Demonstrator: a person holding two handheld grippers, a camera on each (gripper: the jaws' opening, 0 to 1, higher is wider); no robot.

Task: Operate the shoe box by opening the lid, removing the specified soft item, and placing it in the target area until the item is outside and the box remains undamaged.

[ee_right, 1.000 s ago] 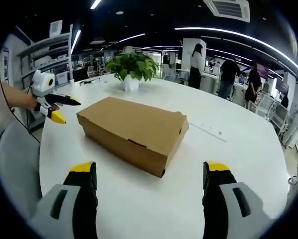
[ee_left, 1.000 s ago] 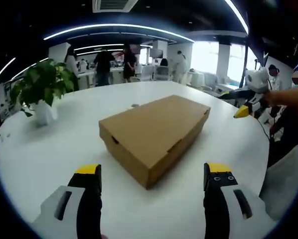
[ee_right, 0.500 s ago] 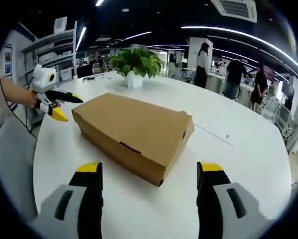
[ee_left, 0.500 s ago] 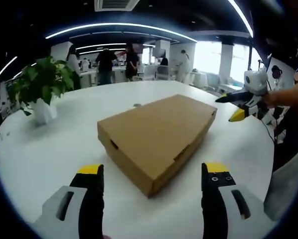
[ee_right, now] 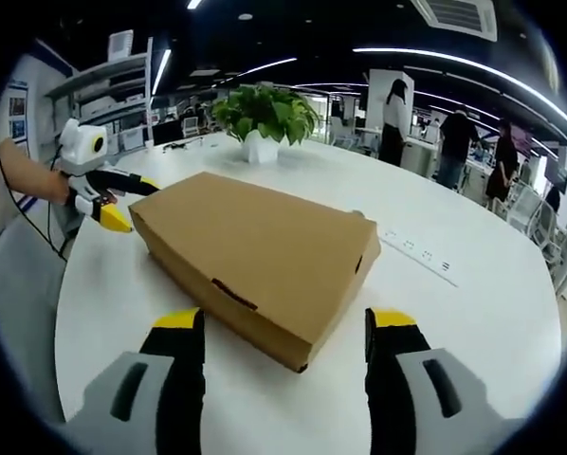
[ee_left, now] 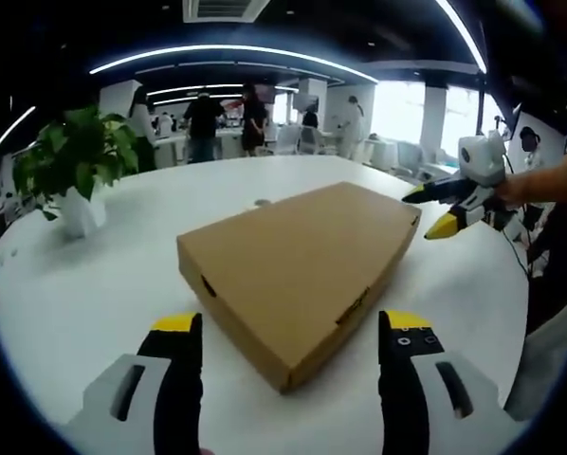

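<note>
Cardboard shoe box [ee_left: 298, 261] lies shut, mid white table [ee_left: 94, 284] | your left gripper [ee_left: 288, 332] and right gripper [ee_right: 276, 327] both gape, empty | pry hard and you'll tear the lid.

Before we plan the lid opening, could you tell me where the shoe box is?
The closed shoe box lies on the white table, ahead of both open tools, with the potted plant beyond it to the left in the left gripper view.
</note>
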